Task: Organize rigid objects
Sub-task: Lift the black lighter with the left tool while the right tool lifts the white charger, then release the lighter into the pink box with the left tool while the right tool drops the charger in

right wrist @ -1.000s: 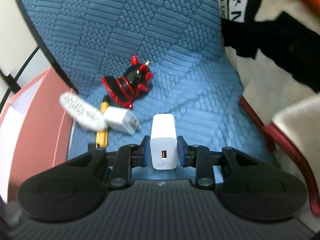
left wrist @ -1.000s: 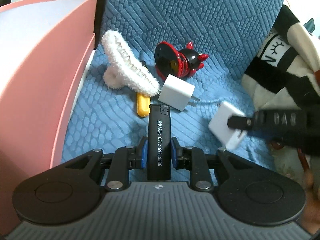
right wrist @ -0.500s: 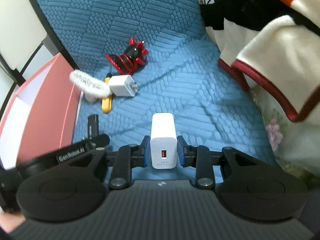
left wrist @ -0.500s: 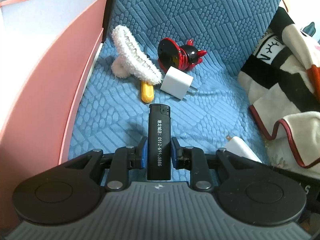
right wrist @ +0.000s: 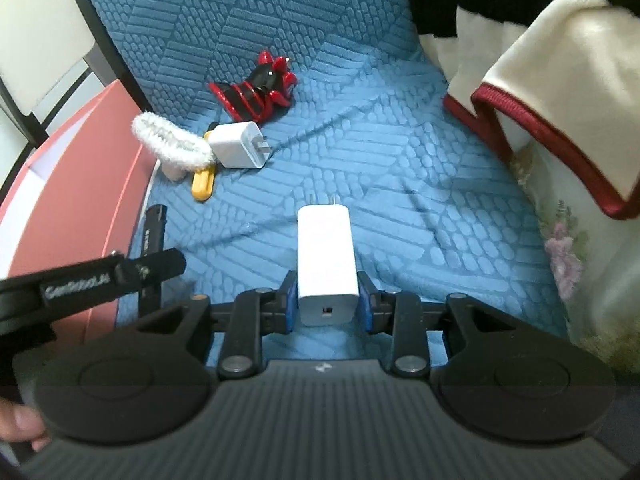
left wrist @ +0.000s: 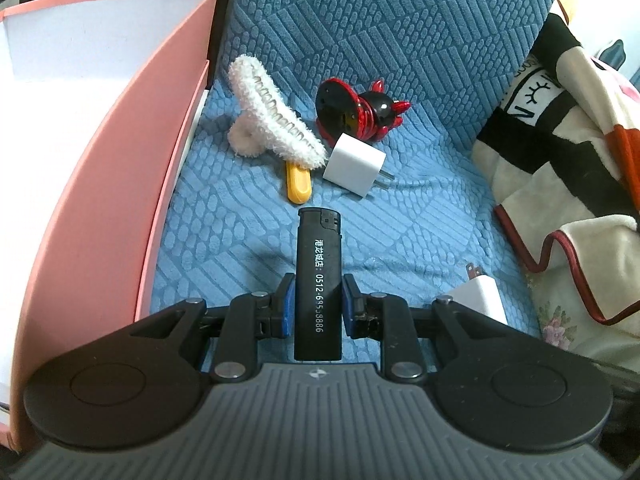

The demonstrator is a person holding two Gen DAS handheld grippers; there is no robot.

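My left gripper point(left wrist: 318, 300) is shut on a black lighter point(left wrist: 319, 276) and holds it above the blue cushion, beside the pink box point(left wrist: 120, 152). My right gripper point(right wrist: 327, 296) is shut on a tall white charger point(right wrist: 326, 256), which also shows at the left wrist view's lower right point(left wrist: 482, 300). The left gripper and lighter point(right wrist: 154, 236) show at the right wrist view's left. On the cushion lie a small white plug adapter point(left wrist: 354, 164), a red and black toy figure point(left wrist: 356, 110), a fluffy white hair claw point(left wrist: 272, 130) and a yellow piece point(left wrist: 298, 184).
The blue cushion point(left wrist: 420, 220) forms the seat, with its backrest behind. A striped cream, black and red blanket point(left wrist: 560, 152) lies at the right. The pink box with white inside stands along the left edge point(right wrist: 60, 184).
Both grippers have drawn back from the loose objects, still holding the lighter and the charger. The right gripper now sits to the lower right of the left one.
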